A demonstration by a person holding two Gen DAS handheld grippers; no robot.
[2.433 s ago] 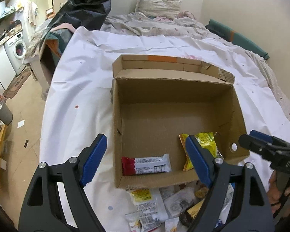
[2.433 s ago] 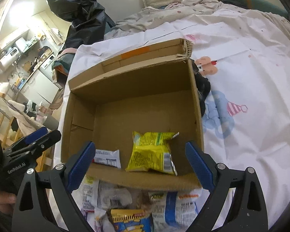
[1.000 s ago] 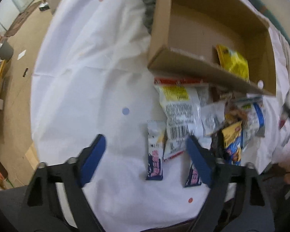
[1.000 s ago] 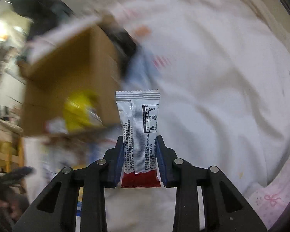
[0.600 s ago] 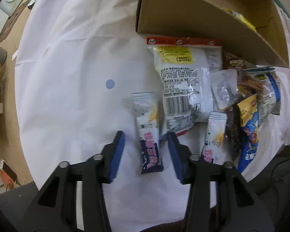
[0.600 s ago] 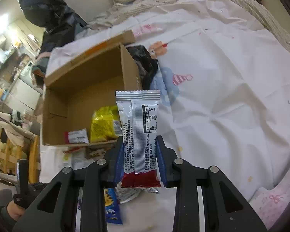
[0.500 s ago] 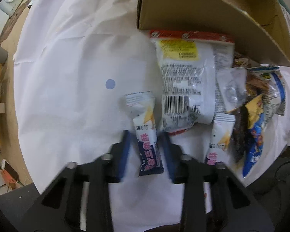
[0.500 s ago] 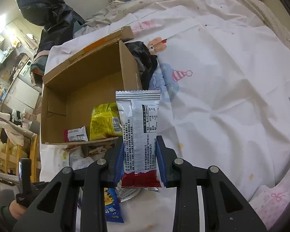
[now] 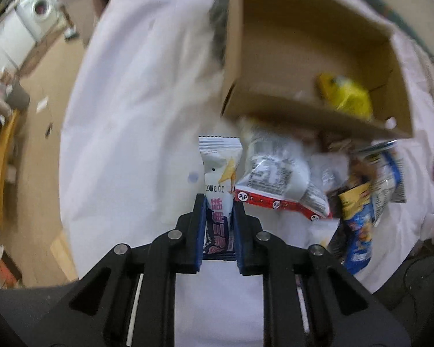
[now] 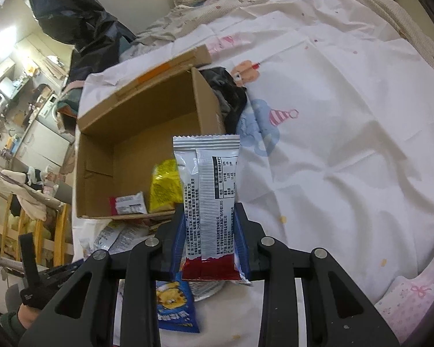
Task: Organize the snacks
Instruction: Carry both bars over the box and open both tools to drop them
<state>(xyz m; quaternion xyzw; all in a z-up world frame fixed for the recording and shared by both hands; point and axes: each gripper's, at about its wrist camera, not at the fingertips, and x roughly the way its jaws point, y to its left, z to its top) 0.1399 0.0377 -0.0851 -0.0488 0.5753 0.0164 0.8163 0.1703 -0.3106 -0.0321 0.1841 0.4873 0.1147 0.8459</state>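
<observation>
Left wrist view: the left gripper [image 9: 218,217] is clamped on a slim white-and-navy snack packet [image 9: 220,173], which stands up between the blue fingers [image 9: 199,231] with its crimped top end well beyond the tips. Just right of the fingers lies a white pouch with a red edge [image 9: 277,182], and farther right the rest of the loose pile, including a blue-and-yellow bag [image 9: 358,225] — all on the white sheet [image 9: 130,115]. Ahead and to the right of the fingertips sits the open cardboard box [image 9: 303,110], a yellow bag [image 9: 344,95] inside it. This view is blurred, so finer print cannot be read.

Right wrist view: the right gripper [image 10: 209,231] is closed on a silver bar wrapper with a red end [image 10: 209,199], held upright, its back seam and printed panel facing the camera. Beyond the fingertips and to their left is the cardboard box, holding the yellow bag and a small red-and-white bar [image 10: 128,204] near its front wall. Below the fingers lies a blue snack bag [image 10: 175,309].

Judging by this, both hands are in the carry step — each has a snack picked, neither placed. The next move calls for bringing each packet over the front wall, lowering it beside what is already inside, and only then opening the fingers.
</observation>
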